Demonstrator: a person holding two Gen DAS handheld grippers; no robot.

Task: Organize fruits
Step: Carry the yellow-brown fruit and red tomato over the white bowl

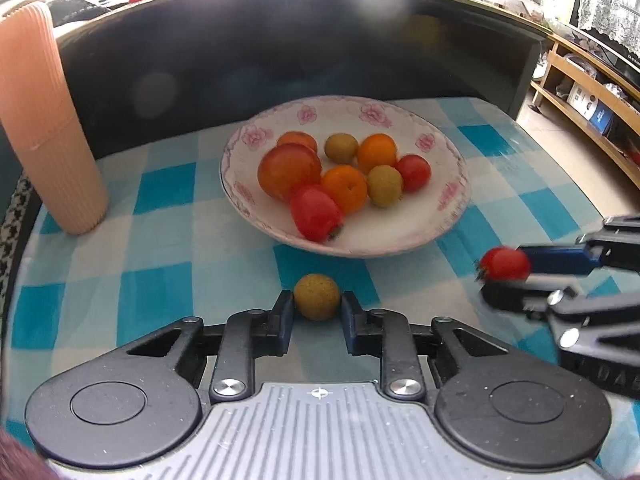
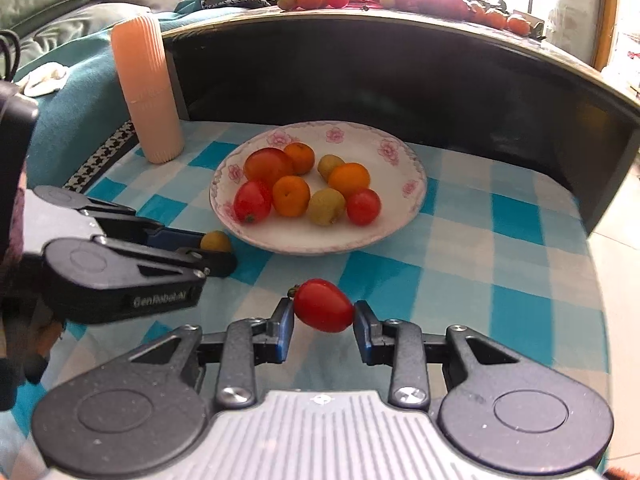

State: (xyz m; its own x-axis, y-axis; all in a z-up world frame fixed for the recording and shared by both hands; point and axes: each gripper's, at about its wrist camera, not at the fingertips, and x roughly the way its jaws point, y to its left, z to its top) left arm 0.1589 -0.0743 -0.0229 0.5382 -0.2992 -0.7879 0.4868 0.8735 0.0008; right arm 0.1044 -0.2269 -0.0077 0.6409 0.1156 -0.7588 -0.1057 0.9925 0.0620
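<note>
A white plate with pink flowers (image 1: 440, 152) (image 2: 396, 160) stands mid-table and holds several fruits: oranges, red tomatoes and yellow-green round fruits. My left gripper (image 1: 317, 303) is shut on a yellow-green round fruit (image 1: 317, 296) just in front of the plate; it also shows in the right wrist view (image 2: 216, 241). My right gripper (image 2: 324, 312) is shut on a red tomato (image 2: 324, 306), held above the cloth to the right of the plate's front; the tomato also shows in the left wrist view (image 1: 505, 264).
A ribbed peach cylinder (image 1: 44, 120) (image 2: 146, 88) stands at the table's back left. A dark curved wall (image 1: 300, 40) (image 2: 400, 72) rises behind the plate. The blue-and-white checked cloth (image 1: 140, 260) covers the table. Wooden shelving (image 1: 580, 92) is at the right.
</note>
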